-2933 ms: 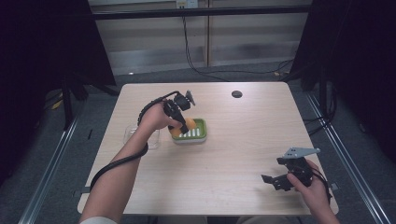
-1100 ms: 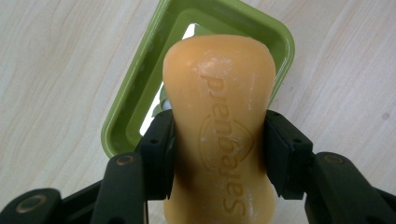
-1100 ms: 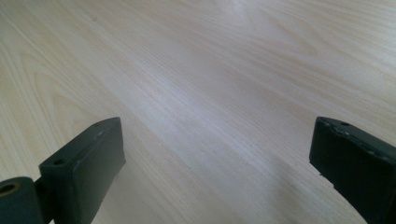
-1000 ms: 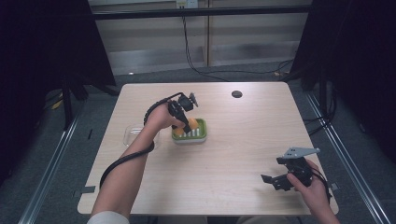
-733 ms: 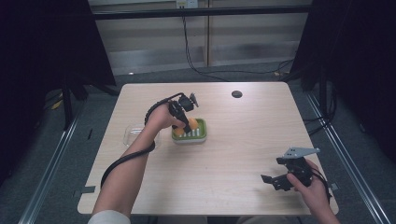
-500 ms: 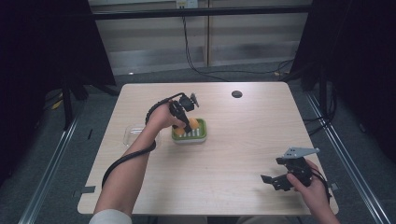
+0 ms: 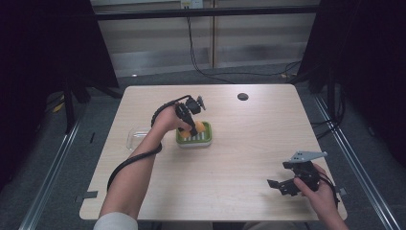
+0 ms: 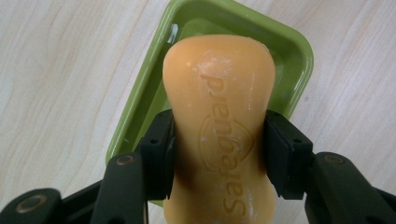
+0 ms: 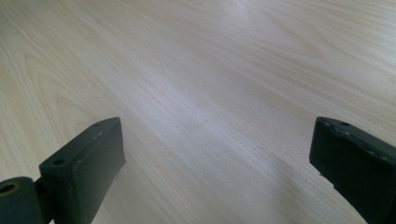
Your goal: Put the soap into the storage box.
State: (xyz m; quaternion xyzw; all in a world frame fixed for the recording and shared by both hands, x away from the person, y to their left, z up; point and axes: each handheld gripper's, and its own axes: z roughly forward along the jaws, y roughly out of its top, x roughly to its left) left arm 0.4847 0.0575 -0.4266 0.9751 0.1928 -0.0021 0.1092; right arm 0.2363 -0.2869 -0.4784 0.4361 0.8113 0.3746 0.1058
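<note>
An orange bar of soap [image 8: 219, 121] with embossed lettering is pinched at its waist between the two black jaws of my left gripper [image 8: 218, 154]. Beneath it lies a green soap dish [image 8: 299, 56]. In the high view the left gripper [image 7: 194, 125] holds the soap [image 7: 200, 128] over the green dish [image 7: 194, 138] near the table's middle. My right gripper [image 7: 283, 186] rests low at the near right of the table, jaws wide apart over bare wood [image 9: 215, 93], nothing between them.
A clear plastic lid or tray [image 7: 135, 136] lies left of the green dish. A dark round grommet [image 7: 242, 96] sits at the far side of the wooden table [image 7: 249, 143]. A black cable trails along the left forearm.
The left gripper with the soap has shifted slightly over the green dish. The right gripper has stayed in place.
</note>
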